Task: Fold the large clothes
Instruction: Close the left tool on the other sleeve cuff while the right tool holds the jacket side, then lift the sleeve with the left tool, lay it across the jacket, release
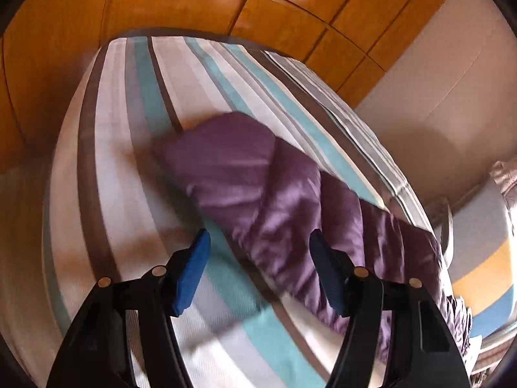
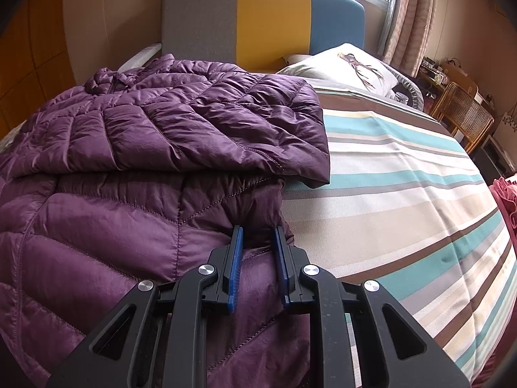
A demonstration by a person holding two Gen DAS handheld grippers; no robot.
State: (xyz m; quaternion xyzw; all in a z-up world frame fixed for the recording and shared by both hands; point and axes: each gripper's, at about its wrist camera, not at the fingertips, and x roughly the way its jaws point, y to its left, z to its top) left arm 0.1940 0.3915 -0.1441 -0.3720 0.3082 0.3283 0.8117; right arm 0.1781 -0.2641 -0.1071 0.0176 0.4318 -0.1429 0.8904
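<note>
I count one purple jacket (image 2: 155, 148) lying partly folded on the striped bed (image 2: 404, 194), one pillow (image 2: 349, 68) at its head, my right gripper (image 2: 257, 236) clenched on a jacket edge, my left gripper (image 1: 258, 242) released above blurred, hard-to-read fabric.

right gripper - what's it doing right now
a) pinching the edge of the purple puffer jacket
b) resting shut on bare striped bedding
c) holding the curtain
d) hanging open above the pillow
a: in the right wrist view the right gripper has its blue pads closed narrowly on a fold at the edge of the purple puffer jacket, which lies on the striped bedding.
</note>
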